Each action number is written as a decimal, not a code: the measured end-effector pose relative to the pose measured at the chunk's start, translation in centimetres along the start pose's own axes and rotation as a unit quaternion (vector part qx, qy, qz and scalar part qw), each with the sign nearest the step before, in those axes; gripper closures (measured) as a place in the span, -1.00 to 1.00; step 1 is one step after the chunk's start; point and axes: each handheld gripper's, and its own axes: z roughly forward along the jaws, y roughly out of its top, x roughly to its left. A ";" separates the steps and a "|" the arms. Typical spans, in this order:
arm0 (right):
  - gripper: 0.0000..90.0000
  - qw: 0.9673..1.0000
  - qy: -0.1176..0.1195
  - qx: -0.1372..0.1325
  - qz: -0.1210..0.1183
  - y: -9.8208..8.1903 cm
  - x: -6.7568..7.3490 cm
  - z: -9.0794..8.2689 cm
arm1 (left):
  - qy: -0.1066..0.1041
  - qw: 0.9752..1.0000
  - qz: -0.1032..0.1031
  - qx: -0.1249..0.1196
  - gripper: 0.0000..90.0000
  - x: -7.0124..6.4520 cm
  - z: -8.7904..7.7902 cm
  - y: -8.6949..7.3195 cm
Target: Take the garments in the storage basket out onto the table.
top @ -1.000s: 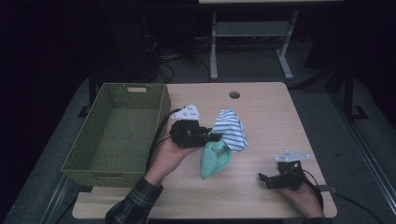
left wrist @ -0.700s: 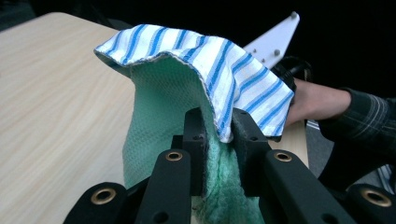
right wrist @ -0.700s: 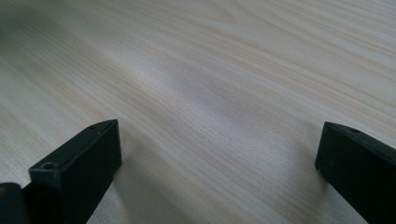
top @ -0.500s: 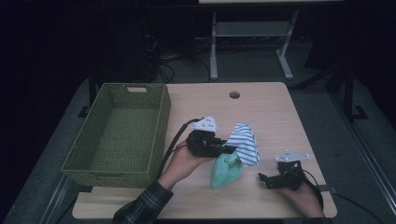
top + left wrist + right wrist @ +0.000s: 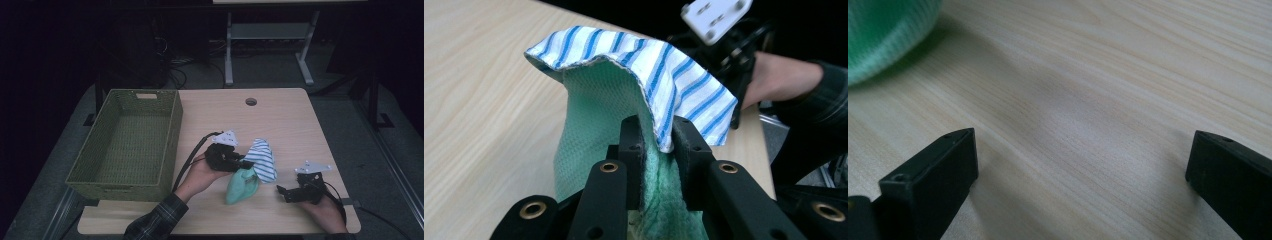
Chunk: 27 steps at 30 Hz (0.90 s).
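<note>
The left hand-held gripper (image 5: 245, 164) pinches a green cloth (image 5: 242, 184) and a blue-striped cloth (image 5: 263, 157) together at the table's (image 5: 280, 115) near centre, jaws clamped on the gathered folds so both hang as one bundle. At four o'clock from it, the right hand-held gripper (image 5: 286, 192) rests wide open and empty. A woven green basket (image 5: 172, 130) waits at nine o'clock, likely their destination.
</note>
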 end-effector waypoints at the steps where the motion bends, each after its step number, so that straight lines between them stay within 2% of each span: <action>1: -1.00 1.000 0.000 0.000 0.000 0.0 0.0 0.0 | 0.000 1.000 -0.003 -0.001 0.70 0.2 0.2 -0.2; 14: -1.00 1.000 0.000 0.000 0.000 0.0 0.0 0.0 | 0.010 0.999 -0.027 0.021 0.65 2.3 1.5 -2.4; 26: -1.00 1.000 0.000 0.000 0.000 0.0 0.0 0.0 | 0.048 0.997 -0.041 0.047 0.56 4.2 1.8 -4.1; 27: -1.00 1.000 0.000 0.000 0.000 0.0 0.0 0.0 | 0.050 0.997 -0.047 0.045 0.55 4.2 1.8 -4.2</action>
